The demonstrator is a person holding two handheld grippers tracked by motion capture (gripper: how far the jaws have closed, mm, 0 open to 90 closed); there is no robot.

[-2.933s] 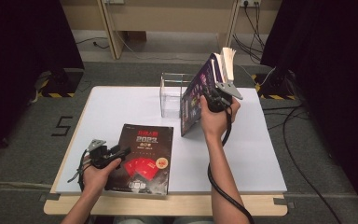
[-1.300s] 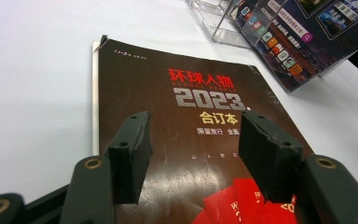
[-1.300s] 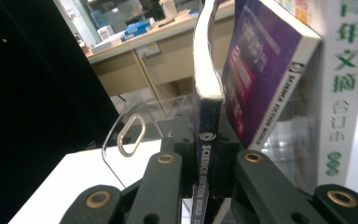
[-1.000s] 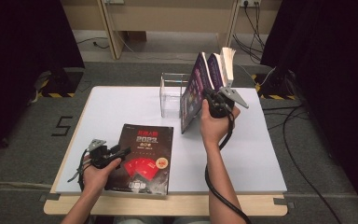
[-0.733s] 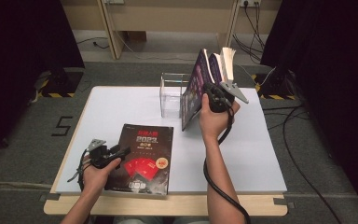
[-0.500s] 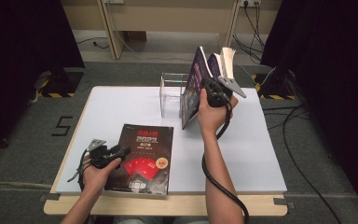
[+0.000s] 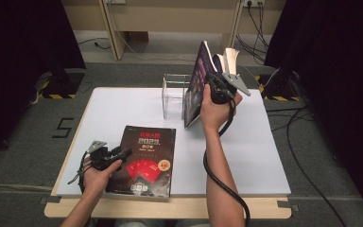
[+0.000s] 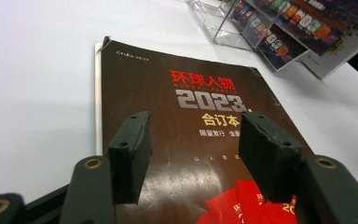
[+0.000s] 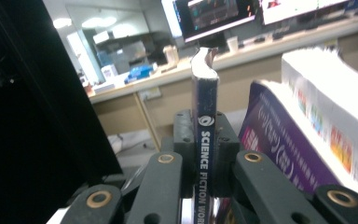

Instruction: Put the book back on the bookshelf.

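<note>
Right gripper view: my right gripper [image 9: 204, 140] has its jaws clenched on the magazine's [image 9: 207, 140] upright spine between them (left gripper [image 8: 193, 158] released, over the dark book [image 8: 177, 121]).

The brown book [image 8: 177, 140] has a glossy paper cover; the stand [image 7: 174, 94] is clear plastic; the counter [image 7: 123, 109] is smooth, matt white with a wooden edge.
</note>
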